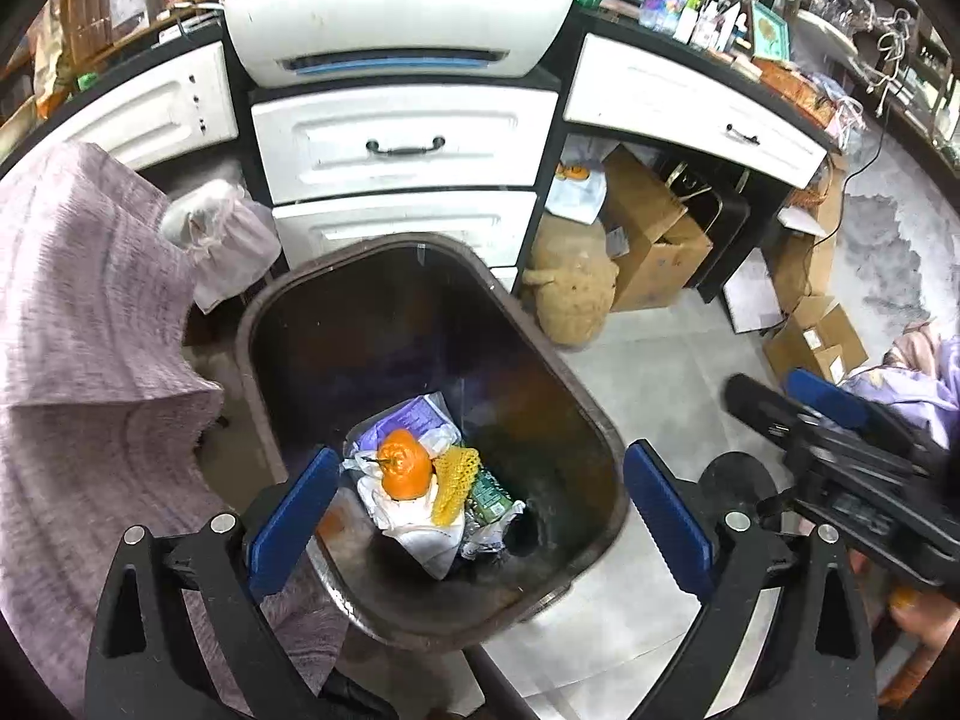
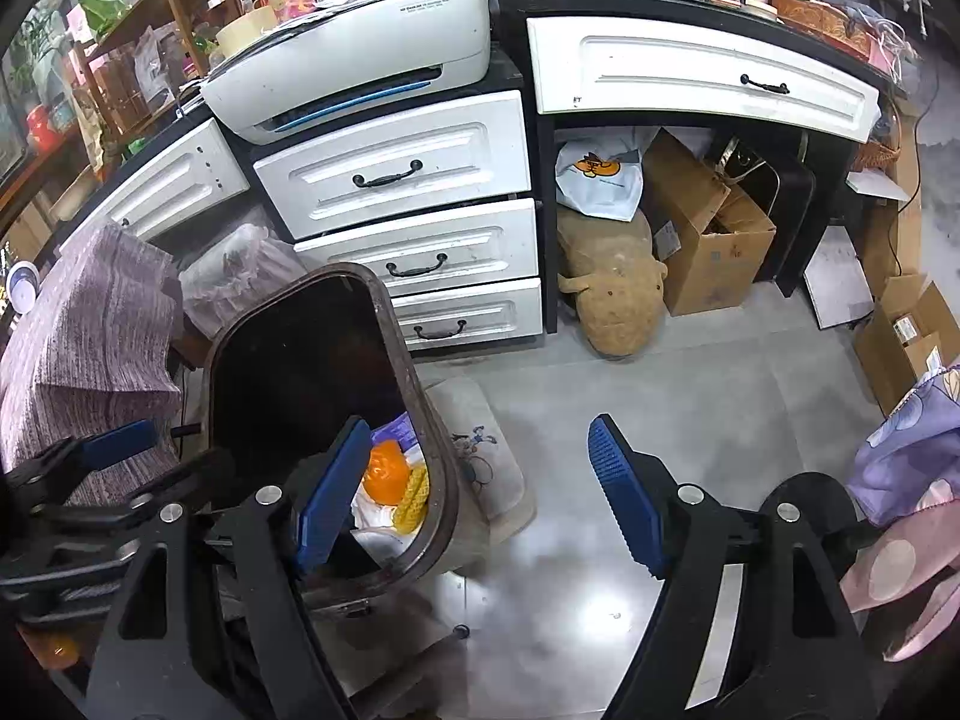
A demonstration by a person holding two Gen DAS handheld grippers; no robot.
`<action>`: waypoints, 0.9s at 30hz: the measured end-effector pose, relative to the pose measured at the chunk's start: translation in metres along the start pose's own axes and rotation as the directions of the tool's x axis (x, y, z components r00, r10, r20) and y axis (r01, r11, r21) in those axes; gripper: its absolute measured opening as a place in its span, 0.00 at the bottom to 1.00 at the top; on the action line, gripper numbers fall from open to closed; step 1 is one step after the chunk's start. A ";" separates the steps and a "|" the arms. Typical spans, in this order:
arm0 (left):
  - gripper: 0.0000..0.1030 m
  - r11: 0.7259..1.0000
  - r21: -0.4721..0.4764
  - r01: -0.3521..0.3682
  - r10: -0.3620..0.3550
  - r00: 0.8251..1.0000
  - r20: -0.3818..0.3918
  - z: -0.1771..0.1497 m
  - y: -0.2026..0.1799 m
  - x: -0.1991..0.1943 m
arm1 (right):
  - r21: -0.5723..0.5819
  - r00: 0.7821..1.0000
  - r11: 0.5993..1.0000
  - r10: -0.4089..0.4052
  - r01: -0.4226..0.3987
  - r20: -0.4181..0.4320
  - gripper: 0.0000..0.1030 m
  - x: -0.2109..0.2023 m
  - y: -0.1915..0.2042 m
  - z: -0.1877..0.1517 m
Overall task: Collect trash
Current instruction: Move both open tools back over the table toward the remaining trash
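Item: my left gripper (image 1: 474, 504), jaws apart, empty, above the bin (image 1: 600, 420); orange (image 1: 405, 471) on the bin's floor; right gripper (image 2: 480, 492) apart, empty.

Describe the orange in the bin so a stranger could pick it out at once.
Find the dark brown bin on the floor before the white drawers. At its bottom lies a heap of wrappers. The orange sits on top, beside a yellow foam net: the only round, bright orange thing there.

Trash bin (image 1: 591, 414) before the drawers (image 1: 402, 144), orange (image 1: 406, 473) inside.
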State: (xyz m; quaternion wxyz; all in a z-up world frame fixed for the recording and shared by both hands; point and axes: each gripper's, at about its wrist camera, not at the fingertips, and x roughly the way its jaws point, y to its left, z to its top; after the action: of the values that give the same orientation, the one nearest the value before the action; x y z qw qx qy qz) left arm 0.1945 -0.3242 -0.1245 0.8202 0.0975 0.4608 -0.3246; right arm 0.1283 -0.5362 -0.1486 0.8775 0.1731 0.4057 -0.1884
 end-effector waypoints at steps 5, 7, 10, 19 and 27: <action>0.93 1.000 0.019 -0.001 0.000 0.999 0.049 0.000 -0.009 -0.036 | -0.017 1.000 1.000 0.005 -0.005 0.021 0.75 -0.005 0.010 0.006; 0.94 0.999 0.032 -0.004 0.001 0.997 0.080 0.000 -0.011 -0.052 | -0.029 1.000 0.999 0.013 -0.012 0.026 0.75 -0.006 0.018 0.009; 0.94 0.998 0.059 -0.010 0.003 0.992 0.130 -0.002 -0.009 -0.080 | -0.059 0.998 0.997 0.042 -0.040 0.042 0.77 -0.011 0.036 0.015; 0.94 0.983 0.011 -0.183 0.177 0.962 0.207 -0.011 0.058 -0.133 | -0.229 0.982 0.960 0.178 -0.159 0.066 0.80 -0.028 0.117 0.024; 0.94 0.885 -0.202 -0.419 0.452 0.878 0.161 -0.021 0.188 -0.165 | -0.343 0.963 0.908 0.268 -0.241 0.033 0.81 -0.037 0.183 0.023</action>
State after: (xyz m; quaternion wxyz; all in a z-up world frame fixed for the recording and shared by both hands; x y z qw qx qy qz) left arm 0.2364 -0.0964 -0.0274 0.9201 0.0986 0.3654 -0.1013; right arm 0.2069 -0.3809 -0.0780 0.9266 0.0649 0.3703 -0.0072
